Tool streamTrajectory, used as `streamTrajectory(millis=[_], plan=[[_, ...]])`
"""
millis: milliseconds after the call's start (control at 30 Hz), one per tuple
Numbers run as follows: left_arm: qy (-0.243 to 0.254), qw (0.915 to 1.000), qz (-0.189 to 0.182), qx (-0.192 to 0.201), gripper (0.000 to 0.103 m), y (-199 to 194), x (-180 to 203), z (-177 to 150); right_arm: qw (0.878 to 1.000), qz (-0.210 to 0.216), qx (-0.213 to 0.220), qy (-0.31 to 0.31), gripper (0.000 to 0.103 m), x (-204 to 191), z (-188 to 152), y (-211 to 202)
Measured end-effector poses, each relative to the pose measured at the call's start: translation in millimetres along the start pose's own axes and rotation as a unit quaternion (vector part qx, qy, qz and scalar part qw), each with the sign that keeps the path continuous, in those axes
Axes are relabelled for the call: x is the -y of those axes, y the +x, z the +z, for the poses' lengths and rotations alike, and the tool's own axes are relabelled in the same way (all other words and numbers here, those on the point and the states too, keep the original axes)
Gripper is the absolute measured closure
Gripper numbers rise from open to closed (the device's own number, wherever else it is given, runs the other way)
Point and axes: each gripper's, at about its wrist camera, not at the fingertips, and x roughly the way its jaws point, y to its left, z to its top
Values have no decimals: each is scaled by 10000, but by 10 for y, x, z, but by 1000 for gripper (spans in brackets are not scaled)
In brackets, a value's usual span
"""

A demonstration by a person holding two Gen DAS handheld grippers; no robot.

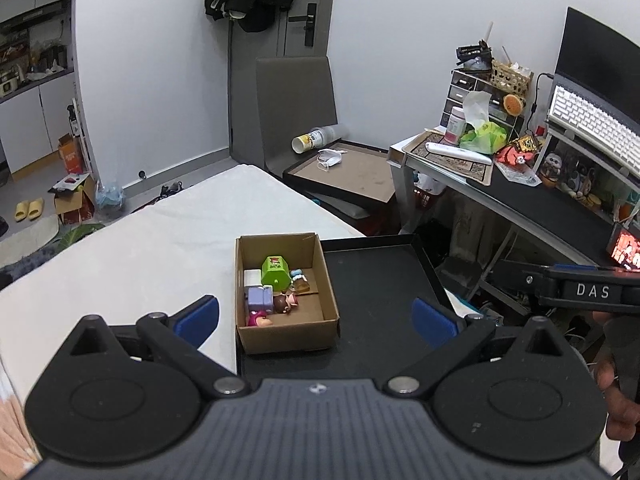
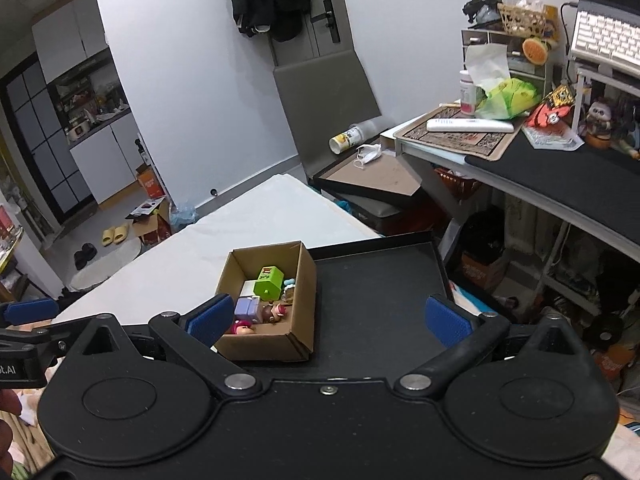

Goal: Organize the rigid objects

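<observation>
Both jaws wide open, holding nothing: left gripper (image 1: 316,318) and right gripper (image 2: 328,318) hover short of the cardboard box (image 1: 286,330). Toys (image 1: 276,274) sit inside it on the black tray (image 1: 384,276), so sorting looks done.

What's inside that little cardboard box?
The cardboard box holds small toys: a green block, a lilac cube, a white block, a brown-haired figure and a pink one. Its near wall hides whatever sits lowest.
</observation>
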Motion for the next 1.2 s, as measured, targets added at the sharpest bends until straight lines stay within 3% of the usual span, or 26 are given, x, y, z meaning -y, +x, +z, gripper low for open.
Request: streamTrajectory(millis=[233, 367, 1200], plan=[[-271, 9996, -27, 18, 1, -146, -86, -128, 9999, 99, -80, 55, 0, 27, -99, -138], [-287, 9995, 119, 74, 1, -228, -115, -140, 10000, 57, -79, 18, 0, 24, -144, -214], [-377, 9993, 52, 1, 1, -381, -179, -273, 9998, 124, -2, -173, 0, -40, -232, -426]])
